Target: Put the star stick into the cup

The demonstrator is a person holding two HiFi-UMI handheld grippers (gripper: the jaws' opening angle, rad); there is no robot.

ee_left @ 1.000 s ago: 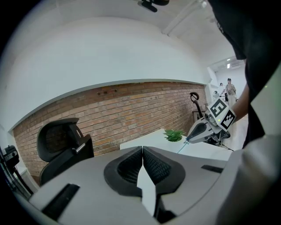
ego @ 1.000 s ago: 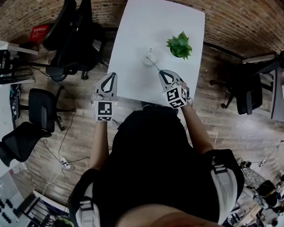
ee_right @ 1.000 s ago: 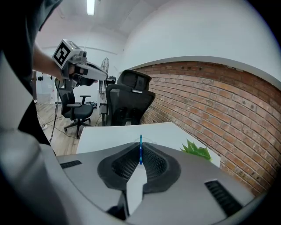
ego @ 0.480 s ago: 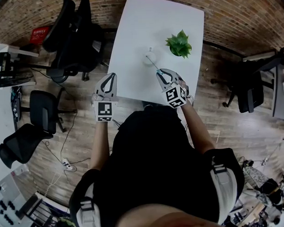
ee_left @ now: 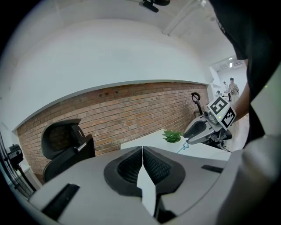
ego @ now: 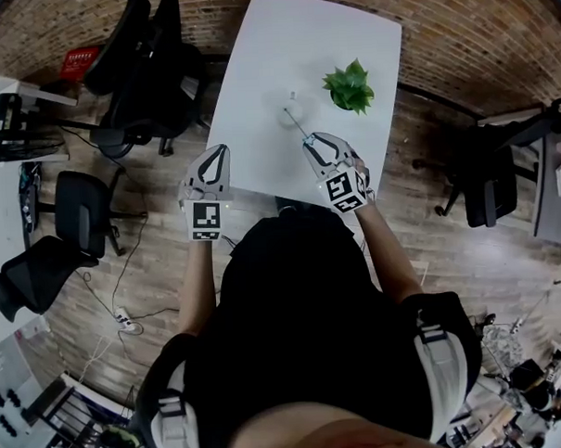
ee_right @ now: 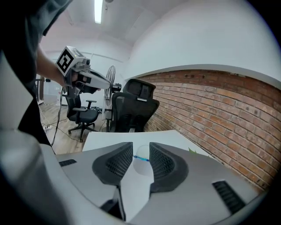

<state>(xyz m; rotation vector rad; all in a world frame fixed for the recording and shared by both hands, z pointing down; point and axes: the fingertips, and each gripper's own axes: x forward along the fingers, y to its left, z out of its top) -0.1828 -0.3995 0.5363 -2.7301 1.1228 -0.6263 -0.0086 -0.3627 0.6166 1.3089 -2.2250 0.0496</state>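
**Container.** The cup (ego: 289, 110) is white and stands upright on the white table (ego: 300, 41), just ahead of the right gripper (ego: 311, 140). It holds one item, the star stick (ego: 298, 125). The stick's lower end sits inside the cup. Its shaft leans out over the rim and slants back toward the right gripper, so the blue star end lies close to that gripper's jaw tips.

**Right gripper.** The jaws are opening and stand wide. In the right gripper view the blue stick crosses the gap between the two ribbed pads, with the cup behind it. Neither pad presses on the stick.

**Left gripper.** The left gripper (ego: 218, 150) has its jaws together, pad against pad, with nothing between them. It hovers at the table's near-left edge, about level with the right gripper and well apart from it.

**Surroundings.**
- A small green potted plant (ego: 349, 85) stands beyond the right gripper and a little to its right. It is near the cup but not touching it.
- Black office chairs (ego: 134, 67) stand on the wooden floor (ego: 171, 260), beyond and to the left of the left gripper.
- Another dark chair (ego: 488, 186) stands well to the right of the right gripper.
- A brick wall (ego: 457, 25) runs past the table's far edge.

**Obstructions.** The stick itself is the only thing between the right gripper's tips and the cup.
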